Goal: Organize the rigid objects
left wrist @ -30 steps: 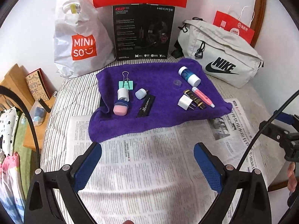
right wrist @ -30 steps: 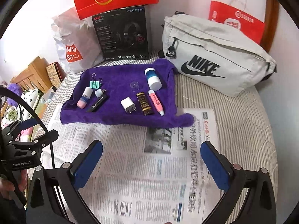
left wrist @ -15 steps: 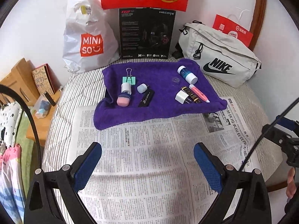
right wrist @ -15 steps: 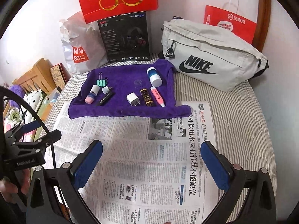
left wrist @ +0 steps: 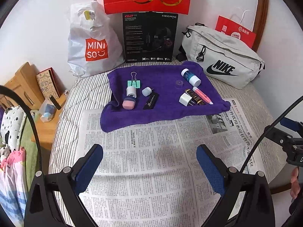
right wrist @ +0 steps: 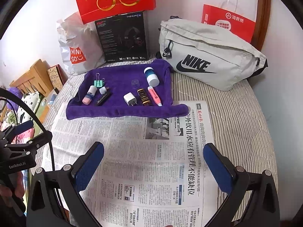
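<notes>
Purple towel (left wrist: 166,111) holding binder clip (left wrist: 134,82), charger (left wrist: 184,99), highlighter (left wrist: 201,95)

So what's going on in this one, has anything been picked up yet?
Nothing yet. A person holds both grippers open and empty above the newspaper: left gripper, right gripper. The small items lie untouched on the purple towel: a binder clip, a white charger, a pink highlighter and a blue-and-white bottle among them. Neither gripper is near the towel.
</notes>
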`<state>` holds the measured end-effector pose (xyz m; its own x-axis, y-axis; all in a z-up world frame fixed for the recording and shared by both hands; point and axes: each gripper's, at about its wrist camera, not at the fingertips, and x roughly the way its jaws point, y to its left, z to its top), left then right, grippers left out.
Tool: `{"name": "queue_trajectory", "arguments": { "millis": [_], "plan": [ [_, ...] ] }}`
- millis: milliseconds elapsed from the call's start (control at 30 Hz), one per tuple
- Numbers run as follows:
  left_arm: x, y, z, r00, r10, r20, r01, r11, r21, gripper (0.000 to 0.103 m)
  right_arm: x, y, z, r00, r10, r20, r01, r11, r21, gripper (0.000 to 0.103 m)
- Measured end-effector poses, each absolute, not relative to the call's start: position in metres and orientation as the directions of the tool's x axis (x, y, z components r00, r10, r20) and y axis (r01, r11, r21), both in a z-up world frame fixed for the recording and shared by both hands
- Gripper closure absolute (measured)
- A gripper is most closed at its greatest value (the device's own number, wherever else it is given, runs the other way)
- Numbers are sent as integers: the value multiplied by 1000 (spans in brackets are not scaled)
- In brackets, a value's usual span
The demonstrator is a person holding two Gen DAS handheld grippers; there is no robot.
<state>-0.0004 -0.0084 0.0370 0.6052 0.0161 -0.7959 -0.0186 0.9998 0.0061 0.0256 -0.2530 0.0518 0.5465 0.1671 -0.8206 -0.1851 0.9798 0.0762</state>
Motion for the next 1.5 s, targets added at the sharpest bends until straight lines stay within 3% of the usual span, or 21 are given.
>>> {"name": "queue_trajectory", "arguments": {
  "millis": [1500],
  "plan": [
    [-3, -14, 38, 601, 12, -799, -7, 1000, 9, 3, 21, -254, 53, 543, 159, -824, -183, 981, 68, 0]
  ]
}}
